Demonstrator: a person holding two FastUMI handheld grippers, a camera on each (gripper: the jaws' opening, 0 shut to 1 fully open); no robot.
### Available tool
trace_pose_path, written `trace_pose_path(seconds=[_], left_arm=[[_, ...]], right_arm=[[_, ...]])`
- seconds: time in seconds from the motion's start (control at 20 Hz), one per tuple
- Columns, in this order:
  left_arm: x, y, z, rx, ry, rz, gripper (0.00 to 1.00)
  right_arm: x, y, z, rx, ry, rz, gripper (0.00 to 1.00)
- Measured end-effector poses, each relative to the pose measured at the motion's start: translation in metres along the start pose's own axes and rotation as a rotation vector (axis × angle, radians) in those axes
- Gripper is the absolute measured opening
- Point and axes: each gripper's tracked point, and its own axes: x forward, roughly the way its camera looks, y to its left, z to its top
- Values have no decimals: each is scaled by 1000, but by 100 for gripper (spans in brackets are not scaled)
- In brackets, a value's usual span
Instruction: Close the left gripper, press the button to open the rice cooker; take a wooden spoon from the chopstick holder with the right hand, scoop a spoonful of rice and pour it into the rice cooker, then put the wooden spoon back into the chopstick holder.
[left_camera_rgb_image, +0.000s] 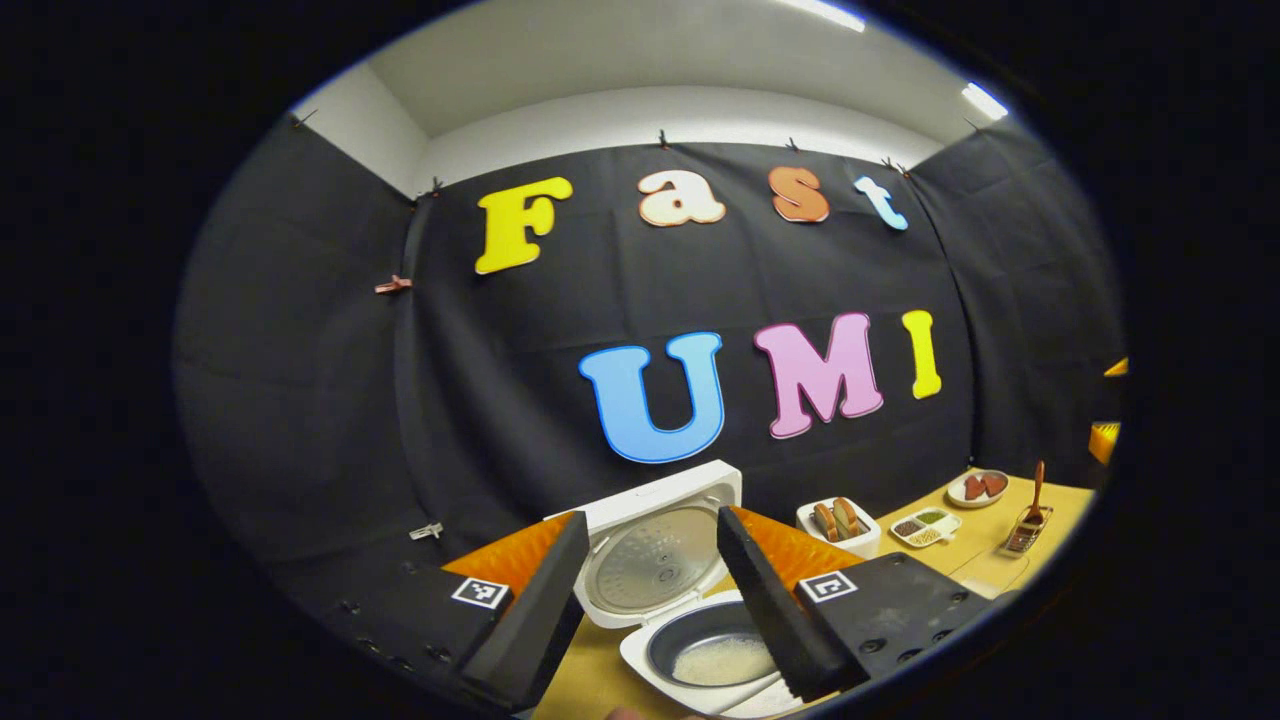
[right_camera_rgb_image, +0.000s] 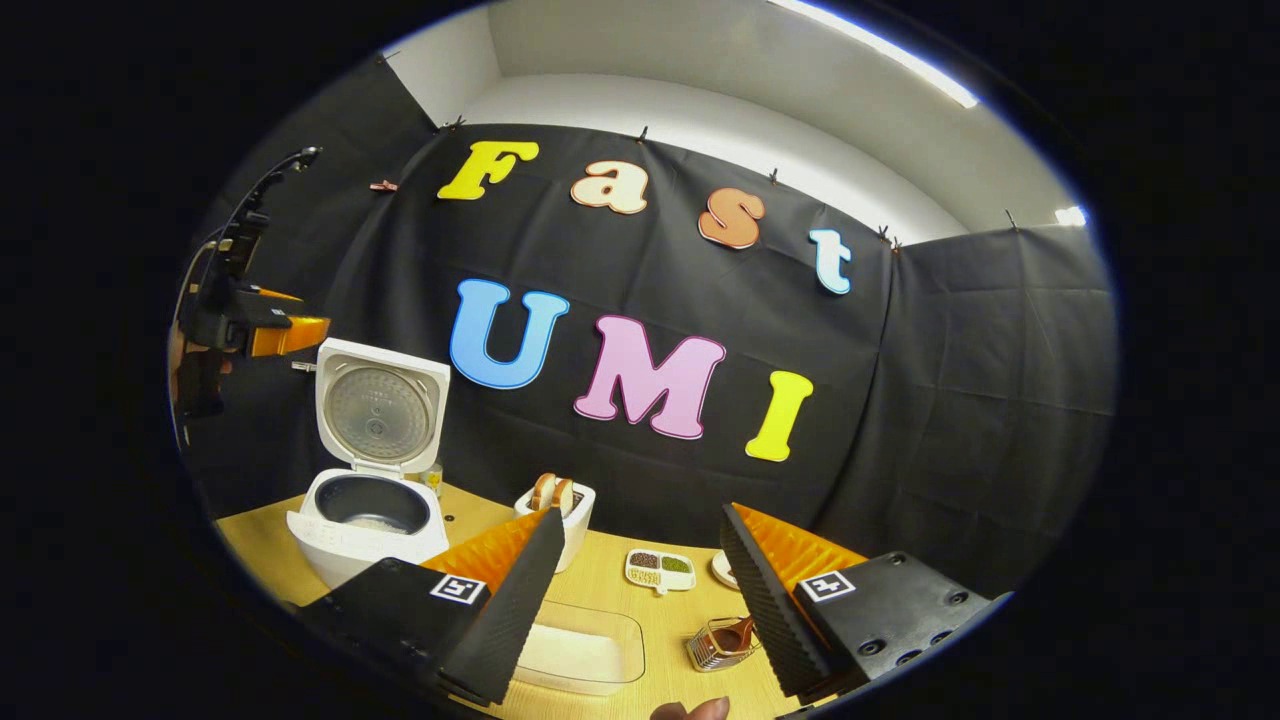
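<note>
White rice cooker (right_camera_rgb_image: 365, 520) stands open, lid tipped back, so rice could be poured straight into its pot, where some rice already lies. To its right sits 1 clear tub (right_camera_rgb_image: 580, 650), then 1 wire chopstick holder (right_camera_rgb_image: 718, 645) keeping 1 wooden spoon (right_camera_rgb_image: 730, 633) within reach. I hold 2 claws, my left gripper (left_camera_rgb_image: 650, 600) and my right gripper (right_camera_rgb_image: 640, 610), both wide and empty.

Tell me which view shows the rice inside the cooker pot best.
Left gripper view: it looks down into the open rice cooker, with the white rice plain in the dark pot. Right gripper view shows the cooker farther off, the rice just a pale sliver.
</note>
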Motion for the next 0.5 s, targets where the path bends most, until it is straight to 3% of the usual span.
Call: trace_pose_path(seconds=[0.15,0.5], left_arm=[[-24,6,3,-40,-14,28,97],[-76,-5,8,-71,-17,53,97]], right_arm=[[4,-4,5,0,-20,0,97],[12,-28,10,11,-53,-4,97]])
